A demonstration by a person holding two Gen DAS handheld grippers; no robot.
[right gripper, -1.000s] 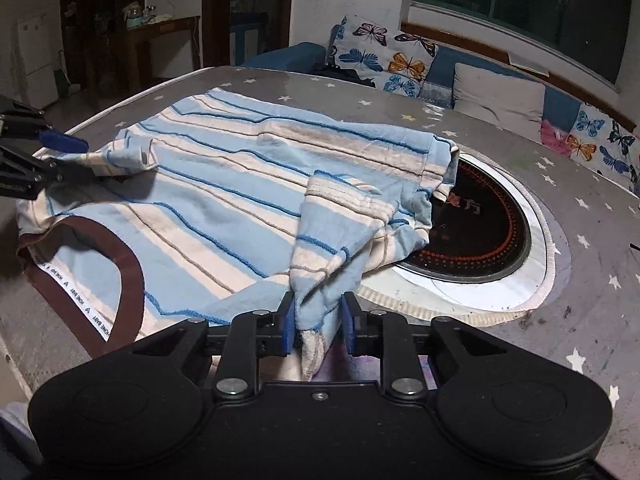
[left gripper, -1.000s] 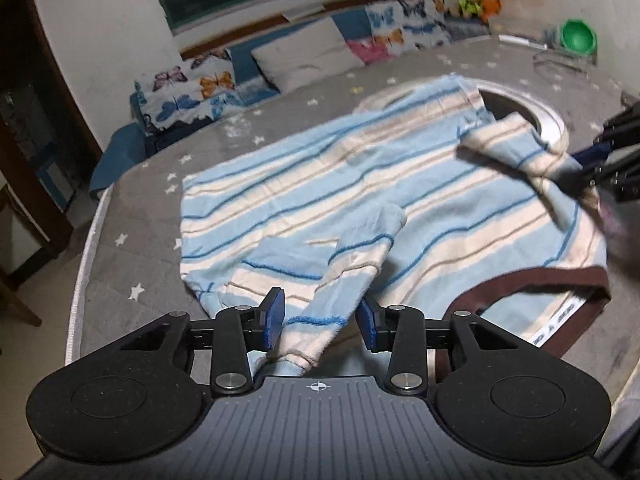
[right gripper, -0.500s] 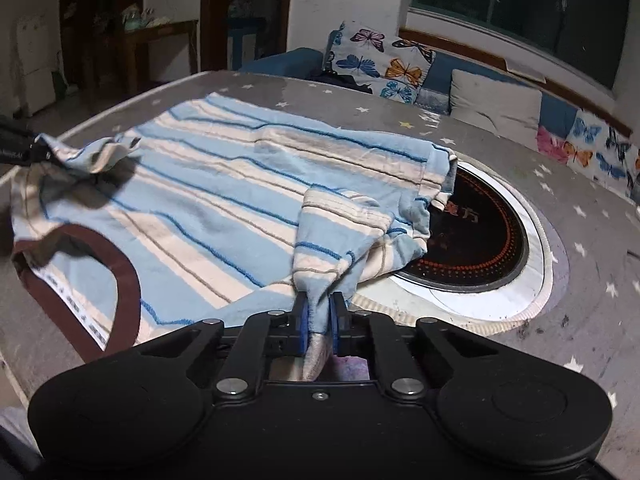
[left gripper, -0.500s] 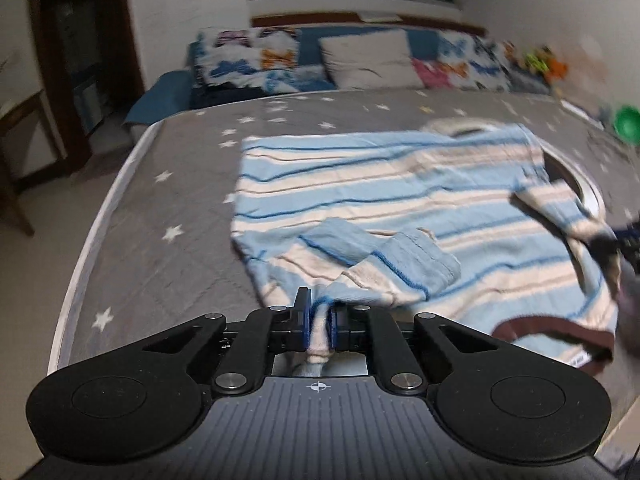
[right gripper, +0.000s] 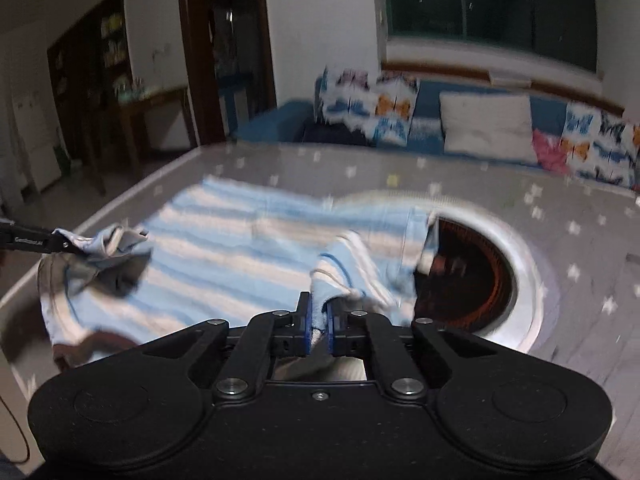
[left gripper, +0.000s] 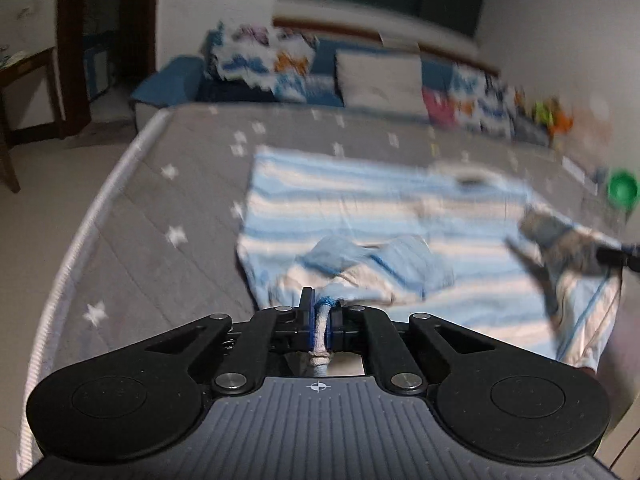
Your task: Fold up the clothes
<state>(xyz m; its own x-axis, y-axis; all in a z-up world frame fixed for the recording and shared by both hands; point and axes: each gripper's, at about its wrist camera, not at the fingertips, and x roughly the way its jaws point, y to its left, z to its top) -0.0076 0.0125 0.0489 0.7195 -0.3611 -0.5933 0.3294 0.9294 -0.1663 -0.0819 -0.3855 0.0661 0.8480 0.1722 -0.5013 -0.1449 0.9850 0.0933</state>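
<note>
**Q:** Now, jaw state, both sides?

**Me:** My left gripper [left gripper: 319, 322] is clamped on one sleeve cuff [left gripper: 320, 336] of the striped sweater [left gripper: 360, 208]. My right gripper [right gripper: 318, 320] is clamped on the other sleeve end [right gripper: 332, 280]. Both frames are motion-blurred.

**Q:** Where is the garment?

**Me:** Spread on the grey star-print table cover [left gripper: 160, 208], body lying ahead of both jaws, hem at the far side, brown-trimmed neckline [right gripper: 100, 340] at the near edge. One side overlaps the round cooktop inset [right gripper: 480, 276].

**Q:** What does the next move turn on?

**Me:** My judgement: the sweater's long axis runs away from me, near edge to far. Each sleeve sits at its own side, so each hand is nearer its own cuff. Sleeves would go inward, across that axis, onto the body. Risk: uneven lift skews the body panel.
</note>
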